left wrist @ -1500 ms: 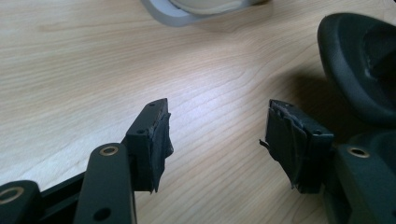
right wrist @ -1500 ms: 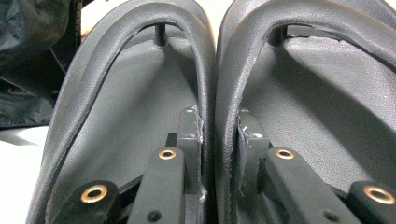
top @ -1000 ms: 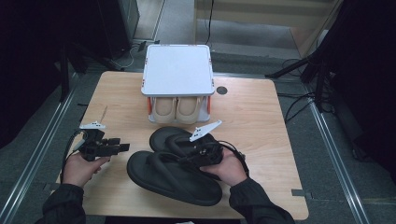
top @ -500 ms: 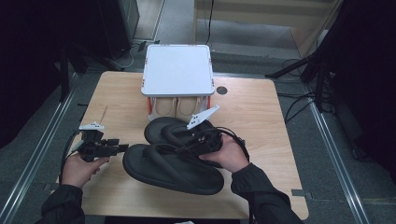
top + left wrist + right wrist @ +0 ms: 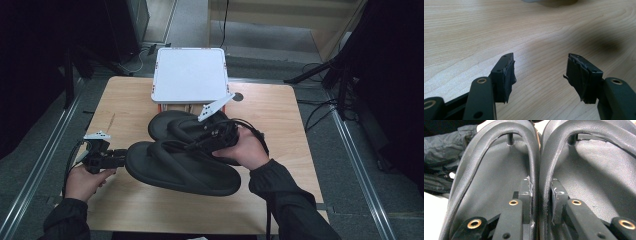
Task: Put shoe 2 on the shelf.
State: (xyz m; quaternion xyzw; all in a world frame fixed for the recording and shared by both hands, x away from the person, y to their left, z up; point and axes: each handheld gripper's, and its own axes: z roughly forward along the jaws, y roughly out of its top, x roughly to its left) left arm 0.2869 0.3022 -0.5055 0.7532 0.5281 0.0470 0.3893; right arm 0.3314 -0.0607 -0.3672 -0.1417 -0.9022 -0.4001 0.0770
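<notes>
Right gripper (image 5: 200,142) fingers clamping both black flip-flops' (image 5: 185,162) inner straps together, mid-desk (image 5: 280,107), left gripper (image 5: 120,157) fingers spread, empty, near left edge.

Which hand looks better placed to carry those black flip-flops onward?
The right. Its tool is already clamped on the adjoining straps of both flip-flops, holding the pair together. The left tool hangs open over bare table, gripping nothing.

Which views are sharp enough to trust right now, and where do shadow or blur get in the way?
High view: soft, dark surroundings, black sandals show little detail. Left gripper view: pads crisp, table evenly lit, a blurred shadow at right. Right gripper view: sandal straps sharp.
</notes>
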